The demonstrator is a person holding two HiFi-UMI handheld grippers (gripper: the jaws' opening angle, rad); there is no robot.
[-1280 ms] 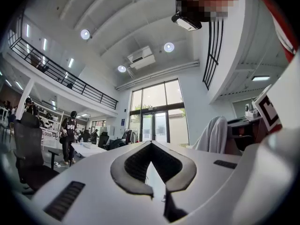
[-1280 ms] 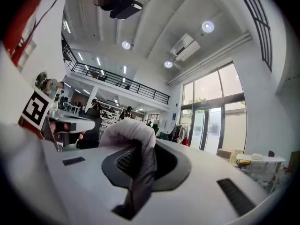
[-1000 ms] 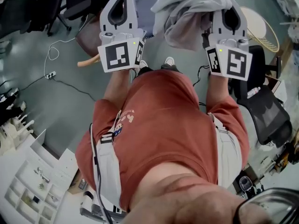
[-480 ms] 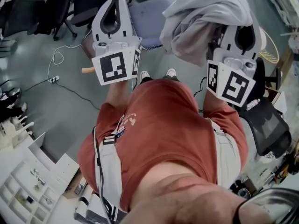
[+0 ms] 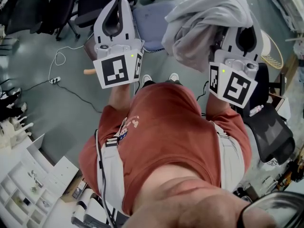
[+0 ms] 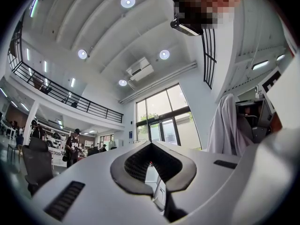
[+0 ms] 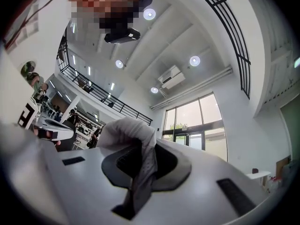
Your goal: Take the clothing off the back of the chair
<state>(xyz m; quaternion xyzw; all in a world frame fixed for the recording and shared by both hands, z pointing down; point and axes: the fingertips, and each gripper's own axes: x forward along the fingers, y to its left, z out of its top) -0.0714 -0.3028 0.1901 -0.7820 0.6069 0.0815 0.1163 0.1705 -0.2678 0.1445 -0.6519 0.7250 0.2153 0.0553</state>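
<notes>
Over the grey floor (image 5: 57, 108), head view: both grippers are held up ahead of the person's red shirt (image 5: 166, 127).

Left gripper (image 5: 118, 4): its own view shows the jaws (image 6: 151, 146) brought together at the tips, with nothing between them.

Right gripper (image 5: 243, 34): the jaws (image 7: 149, 146) are nearly closed and clamped on a fold of the grey clothing (image 7: 126, 130). A strip of fabric runs down through the gap between the pads.

Clothing (image 5: 204, 23): bunched, draped over the right gripper's far end and hanging to its left. From the left gripper view it hangs as a pale drape (image 6: 227, 125) at right.

Chair with a blue-grey seat (image 5: 151, 20): on the floor between the two grippers, just left of the clothing as seen from above. Contact between the two cannot be judged.

Black office chairs (image 5: 28, 13) stand at far left.
</notes>
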